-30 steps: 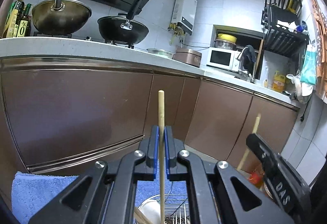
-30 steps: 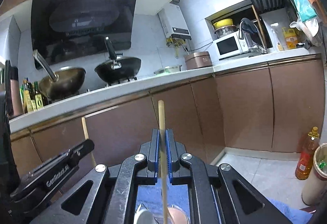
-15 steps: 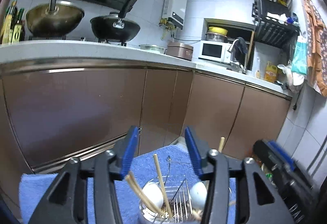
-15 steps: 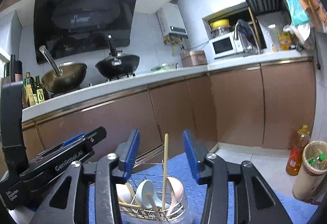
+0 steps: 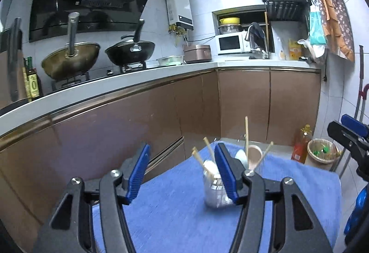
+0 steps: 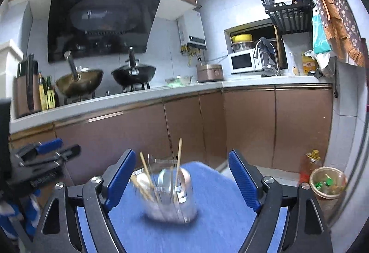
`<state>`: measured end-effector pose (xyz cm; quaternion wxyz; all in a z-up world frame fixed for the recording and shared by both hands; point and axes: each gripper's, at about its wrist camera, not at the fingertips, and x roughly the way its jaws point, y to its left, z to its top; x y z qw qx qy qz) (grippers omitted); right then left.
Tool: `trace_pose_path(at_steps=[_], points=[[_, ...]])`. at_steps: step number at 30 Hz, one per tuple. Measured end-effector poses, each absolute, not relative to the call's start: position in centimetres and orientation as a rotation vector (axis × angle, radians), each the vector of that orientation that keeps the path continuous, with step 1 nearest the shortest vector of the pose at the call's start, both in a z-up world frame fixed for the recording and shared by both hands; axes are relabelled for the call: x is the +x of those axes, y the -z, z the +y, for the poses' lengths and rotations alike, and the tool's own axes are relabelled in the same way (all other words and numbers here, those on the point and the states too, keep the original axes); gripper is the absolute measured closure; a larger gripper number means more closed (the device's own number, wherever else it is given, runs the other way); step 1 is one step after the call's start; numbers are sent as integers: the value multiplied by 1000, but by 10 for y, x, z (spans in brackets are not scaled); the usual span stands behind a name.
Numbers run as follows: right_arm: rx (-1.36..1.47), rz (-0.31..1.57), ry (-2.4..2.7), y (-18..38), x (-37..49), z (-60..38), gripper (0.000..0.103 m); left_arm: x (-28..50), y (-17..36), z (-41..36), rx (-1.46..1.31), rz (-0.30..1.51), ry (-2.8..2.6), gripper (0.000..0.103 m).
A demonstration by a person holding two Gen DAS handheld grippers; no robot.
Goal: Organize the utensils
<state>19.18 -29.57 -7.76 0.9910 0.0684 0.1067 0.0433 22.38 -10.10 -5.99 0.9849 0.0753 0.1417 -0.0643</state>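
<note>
A shiny metal utensil holder (image 5: pixel 215 193) (image 6: pixel 171 196) stands on a blue towel (image 5: pixel 184 213) (image 6: pixel 214 202). Wooden chopsticks (image 5: pixel 246 135) (image 6: pixel 178 160) and white spoons (image 5: pixel 211 166) stick up out of it. My left gripper (image 5: pixel 182 174) is drawn back from the holder, its jaws opening with nothing between them; its right finger hides part of the holder. My right gripper (image 6: pixel 182 181) also hangs back with jaws opening wide and nothing in them. The holder looks blurred in the right wrist view. Each gripper shows at the edge of the other's view.
Brown cabinets (image 5: pixel 138 128) under a white counter (image 6: pixel 138 103) run behind the towel. Two woks (image 5: pixel 71 63) (image 5: pixel 130 53) sit on the stove, with a microwave (image 5: pixel 230 44) further right. An oil bottle (image 6: pixel 310 165) and a bin (image 6: pixel 327 183) stand on the floor at right.
Both grippers let go of the chopsticks they held, which now stand in the holder. Both have opened and pulled back and up from the holder.
</note>
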Motion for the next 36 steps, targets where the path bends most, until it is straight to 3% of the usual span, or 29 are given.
trace_pose_path(at_steps=[13,26,36], points=[[109,333,-61,89,126,-276,13,151,45,-19,23,417,135,36],[125,347,-1,87,97,-282,0,100,43,29,-14,333,-9,31],[130,334,61,86,92,-294,0,96,54,22,29,279,-66,31]])
